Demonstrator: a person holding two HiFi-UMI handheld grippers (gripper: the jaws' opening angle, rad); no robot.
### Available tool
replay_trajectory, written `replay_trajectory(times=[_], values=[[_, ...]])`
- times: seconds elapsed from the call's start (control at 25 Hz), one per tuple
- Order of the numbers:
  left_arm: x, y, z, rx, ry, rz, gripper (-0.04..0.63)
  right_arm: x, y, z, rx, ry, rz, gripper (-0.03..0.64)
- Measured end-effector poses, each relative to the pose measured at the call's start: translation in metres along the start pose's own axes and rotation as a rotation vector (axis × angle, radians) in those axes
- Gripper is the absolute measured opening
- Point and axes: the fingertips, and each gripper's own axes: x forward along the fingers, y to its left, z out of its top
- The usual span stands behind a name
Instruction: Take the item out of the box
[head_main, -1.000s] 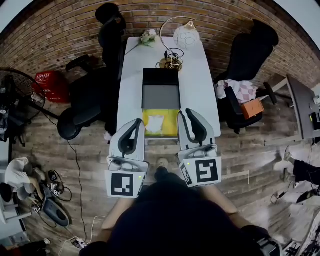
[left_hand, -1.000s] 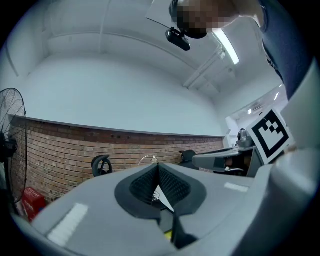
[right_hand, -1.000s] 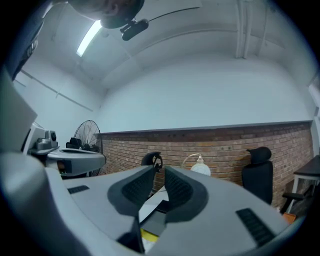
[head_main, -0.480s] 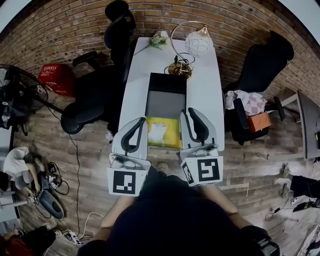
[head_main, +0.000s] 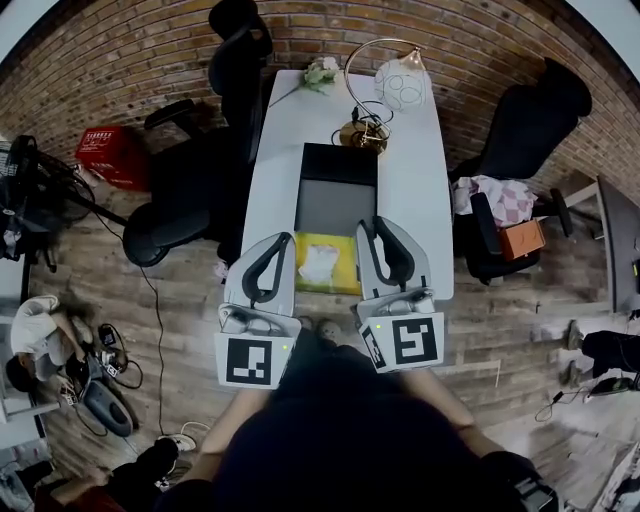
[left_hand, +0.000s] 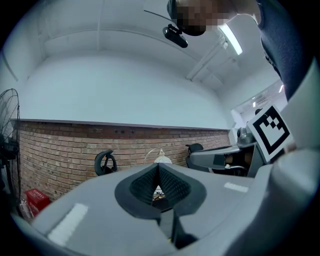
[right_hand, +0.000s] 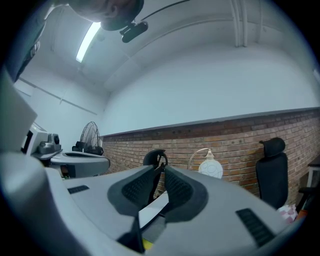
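Left gripper: in the left gripper view the two pad tips meet, leaving only a small hollow behind them. Nothing is clamped between them.

Right gripper: in the right gripper view its pads stand a narrow gap apart. Nothing is between them and they touch nothing.

Box: it lies open on the white table, with a black far section and a grey panel nearer the person. The yellow item, bearing a white patch, lies at the box's near end against the grey panel. Whether it sits inside a compartment cannot be told. The left gripper is just left of the box's near end and the right gripper just right of it, with the item between them.

View differences:
- Only the head view shows the whole box and the item. It also shows the lamp beyond the box's far end.
- The gripper views look higher, at a brick wall and the ceiling.
- The left gripper view shows the right gripper's marker cube.
- The right gripper view shows a fan and a sliver of yellow below its pads.
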Motion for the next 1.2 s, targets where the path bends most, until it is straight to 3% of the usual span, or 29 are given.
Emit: replay_trajectory(times=[0.64,1.08,1.2], values=[[0.010,0.008,-0.028,0.016,0.077,-0.055,0.011,0.011,0.005,-0.030,-0.011,0.059,-0.022,0.078],[0.011,0.009,-0.061,0.006,0.139,-0.067,0.011,0.017,0.013,-0.102,-0.031,0.197,0.021,0.078],[0.013,0.007,-0.067,0.043,0.128,-0.088,0.011,0.017,0.013,-0.120,-0.033,0.235,0.031,0.080]])
